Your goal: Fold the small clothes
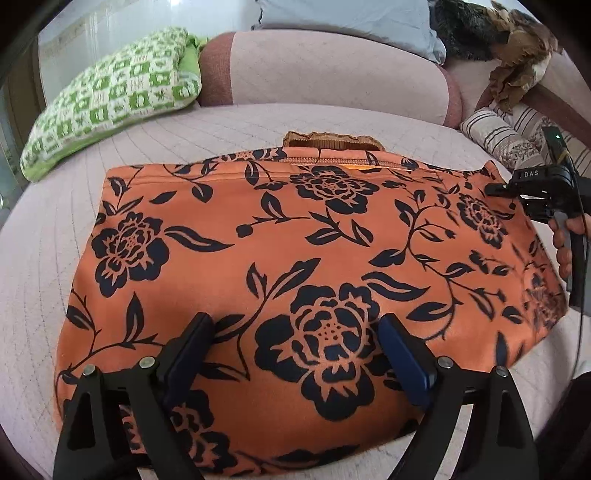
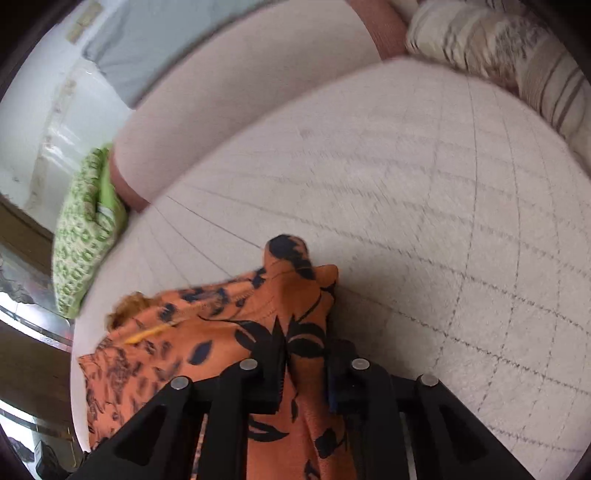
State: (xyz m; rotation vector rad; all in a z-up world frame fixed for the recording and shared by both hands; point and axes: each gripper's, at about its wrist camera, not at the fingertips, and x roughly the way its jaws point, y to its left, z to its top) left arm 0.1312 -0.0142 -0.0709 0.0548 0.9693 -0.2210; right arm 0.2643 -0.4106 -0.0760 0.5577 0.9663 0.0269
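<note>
An orange garment with black flowers [image 1: 280, 236] lies spread flat on the quilted pink seat [image 1: 40, 240]. A brown ruffled edge [image 1: 328, 140] peeks out behind its far hem. My left gripper [image 1: 295, 325] hovers over the near part of the garment, jaws wide apart, nothing pinched between them. My right gripper [image 1: 517, 192] sits at the garment's far right corner, with a hand [image 1: 565, 243] on its grip. In the right wrist view the right gripper [image 2: 306, 347] is shut on a raised fold of the orange garment [image 2: 221, 332], whose corner sticks up past the fingers.
A green-and-white checked pillow [image 1: 110, 96] lies at the back left against the pink backrest [image 1: 332, 70]. Striped cushions [image 1: 498, 136] sit at the right, with a light blue cloth [image 1: 351, 22] and a brown furry item [image 1: 517, 55] behind. Bare quilted seat [image 2: 443, 221] stretches to the right of the garment.
</note>
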